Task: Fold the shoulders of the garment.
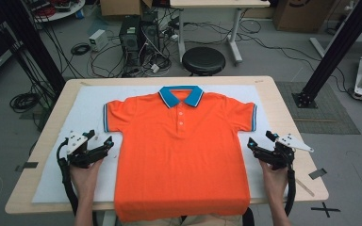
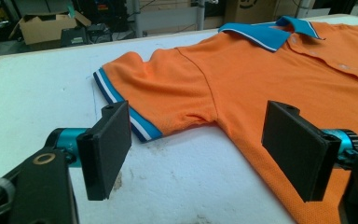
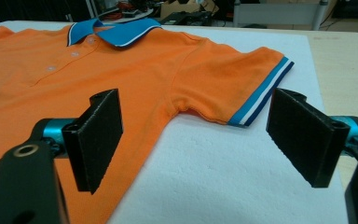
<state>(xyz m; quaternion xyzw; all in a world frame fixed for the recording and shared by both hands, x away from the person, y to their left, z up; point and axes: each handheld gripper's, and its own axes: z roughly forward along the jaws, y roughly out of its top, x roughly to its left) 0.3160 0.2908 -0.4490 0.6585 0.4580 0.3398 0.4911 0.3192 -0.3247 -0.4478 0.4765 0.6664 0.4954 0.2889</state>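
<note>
shirt: orange polo shirt (image 1: 181, 155) lying flat, front up, centre of the high view, on the white mat (image 1: 89, 101); blue collar (image 1: 181, 95) pointing to the top of frame, hem hanging over the near table edge at the bottom.
long axis: running top to bottom of the high view, collar far, hem near the person.
left gripper (image 1: 102, 146): sitting lower left of the frame, just beside the shirt's left side seam, below the left sleeve (image 1: 115, 115); jaws standing wide apart, holding nothing.
right gripper (image 1: 256, 147): sitting lower right, just beside the right side seam, below the right sleeve (image 1: 245, 115); jaws also spread wide, nothing between them.
key relation: shirt lying between the two grippers, each one facing inward and up-frame toward its own sleeve; neither touching fabric as far as I can tell.
left gripper view: striped sleeve cuff (image 2: 121, 105) showing just above the left jaw pad, armpit fold lying between the jaws, farther off.
right gripper view: cuff (image 3: 261, 95) showing near the right jaw pad, armpit seam ahead between the jaws.
nearer hand: about even, both equally close to their sides.
likely next: each gripper taking its own sleeve or side edge for a fold, judging by the symmetric setup.
</note>
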